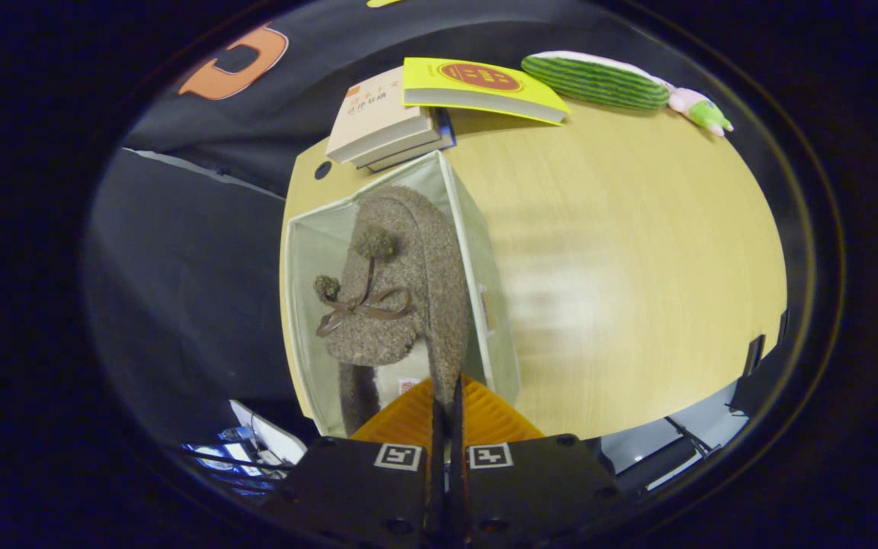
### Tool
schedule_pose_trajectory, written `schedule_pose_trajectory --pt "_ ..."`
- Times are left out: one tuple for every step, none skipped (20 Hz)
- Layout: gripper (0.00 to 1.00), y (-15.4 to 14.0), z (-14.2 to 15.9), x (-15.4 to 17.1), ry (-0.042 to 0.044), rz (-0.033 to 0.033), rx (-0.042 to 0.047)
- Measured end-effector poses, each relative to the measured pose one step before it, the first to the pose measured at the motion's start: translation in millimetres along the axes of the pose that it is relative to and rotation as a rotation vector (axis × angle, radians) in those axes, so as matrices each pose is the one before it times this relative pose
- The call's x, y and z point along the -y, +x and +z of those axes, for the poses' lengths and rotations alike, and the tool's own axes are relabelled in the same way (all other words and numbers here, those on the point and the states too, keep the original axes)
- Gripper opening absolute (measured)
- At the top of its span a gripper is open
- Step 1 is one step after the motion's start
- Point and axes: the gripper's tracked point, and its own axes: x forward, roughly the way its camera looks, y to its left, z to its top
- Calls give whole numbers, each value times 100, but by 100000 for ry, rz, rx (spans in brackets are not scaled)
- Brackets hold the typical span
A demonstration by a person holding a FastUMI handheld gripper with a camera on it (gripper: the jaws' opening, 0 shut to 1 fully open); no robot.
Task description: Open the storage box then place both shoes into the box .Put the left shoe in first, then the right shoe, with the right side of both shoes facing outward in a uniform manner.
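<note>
Booth workspace — wooden desk, stacked books.

Pale wooden surface, stack of books at its far corner, yellow book leaning on the stack, green striped plush toy along the far edge

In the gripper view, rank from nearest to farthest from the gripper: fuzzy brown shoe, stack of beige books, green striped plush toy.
1. Fuzzy brown shoe, pinched at its heel by the gripper, hanging in the pale fabric box.
2. Stack of beige books, beyond the box.
3. Green striped plush toy, far table edge.
</note>
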Motion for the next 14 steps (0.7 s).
schedule_pose_trajectory --pt "11 65 83 -170 72 802 333" --pt "16 -105 43 -166 -604 675 492" --pt "20 -93 40 -181 -672 137 476" --pt "22 -110 82 -127 -1266 333 583" --pt "26 -84 189 -139 -1202 9 1050" --pt "37 -331 171 -68 -1403 -223 1226" --pt "43 -236 353 4 -1706 -856 2032" --pt "56 -369 383 65 -2036 -1087 2542" --pt "61 -486 569 -66 -2478 -761 3327" --pt "68 -549 452 -148 -2915 -777 3646" --pt "68 -707 636 44 -3010 -1479 3555" --pt "68 -808 780 176 -2326 -1669 4443" --pt "68 -892 1031 130 -1710 -1416 4997" --pt "69 -1012 1107 143 -1851 -1472 6279"
